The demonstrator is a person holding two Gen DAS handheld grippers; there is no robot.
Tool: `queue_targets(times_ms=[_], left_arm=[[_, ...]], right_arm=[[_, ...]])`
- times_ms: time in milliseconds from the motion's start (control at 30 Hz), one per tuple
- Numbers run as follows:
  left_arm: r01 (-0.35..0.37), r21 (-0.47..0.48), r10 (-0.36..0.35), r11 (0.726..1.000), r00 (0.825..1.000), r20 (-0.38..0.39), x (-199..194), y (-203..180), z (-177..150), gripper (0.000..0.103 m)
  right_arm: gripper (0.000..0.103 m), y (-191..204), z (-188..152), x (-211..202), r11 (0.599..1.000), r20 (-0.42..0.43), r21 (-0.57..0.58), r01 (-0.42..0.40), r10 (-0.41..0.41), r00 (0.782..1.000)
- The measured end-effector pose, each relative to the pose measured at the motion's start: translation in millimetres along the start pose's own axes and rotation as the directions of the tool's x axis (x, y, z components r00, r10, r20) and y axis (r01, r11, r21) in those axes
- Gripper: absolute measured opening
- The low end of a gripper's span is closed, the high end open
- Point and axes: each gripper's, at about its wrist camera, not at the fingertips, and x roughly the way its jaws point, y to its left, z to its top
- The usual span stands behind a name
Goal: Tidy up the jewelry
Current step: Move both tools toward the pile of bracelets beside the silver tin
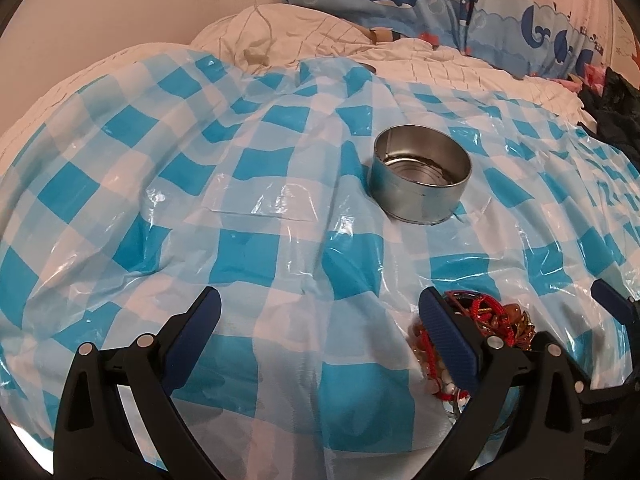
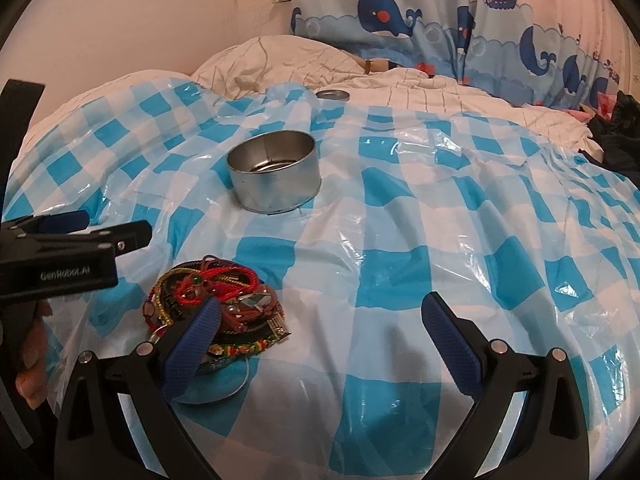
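Note:
A tangled pile of jewelry (image 2: 212,292), made of red cords, beaded bracelets and metal pieces, lies on the blue-and-white checked plastic sheet (image 2: 400,240), seemingly on a clear round dish. My right gripper (image 2: 322,306) is open, and its left finger overlaps the pile's near side. An open round metal tin (image 2: 276,168) stands upright farther back, with nothing visible inside. In the left wrist view my left gripper (image 1: 320,300) is open over bare sheet. The jewelry (image 1: 492,316) sits just outside its right finger and the tin (image 1: 420,176) lies ahead to the right.
A flat metal lid (image 2: 333,95) lies on the white quilt (image 2: 440,96) behind the sheet. Whale-print fabric (image 2: 400,20) hangs at the back and dark clothing (image 2: 616,132) is heaped at far right. A hand (image 2: 32,360) holds the left tool's body (image 2: 60,272).

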Motion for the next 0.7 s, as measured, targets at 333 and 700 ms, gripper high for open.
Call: queue_targets(times_ms=[333,700], left_arm=[[0.006,0.057,-0.006,0.998,1.000,0.002,-1,-13,-3,0.095],[0.008,0.060,-0.007,0.998,1.000,-0.007,0,-12,-4,0.095]], right_arm=[[0.096,1,-2,2,1.000,-0.011,-0.003,0.001,-0.001,1.000],[0.096,1,-2,4,1.000,-0.021,-0.007,0.002,-0.002,1.000]])
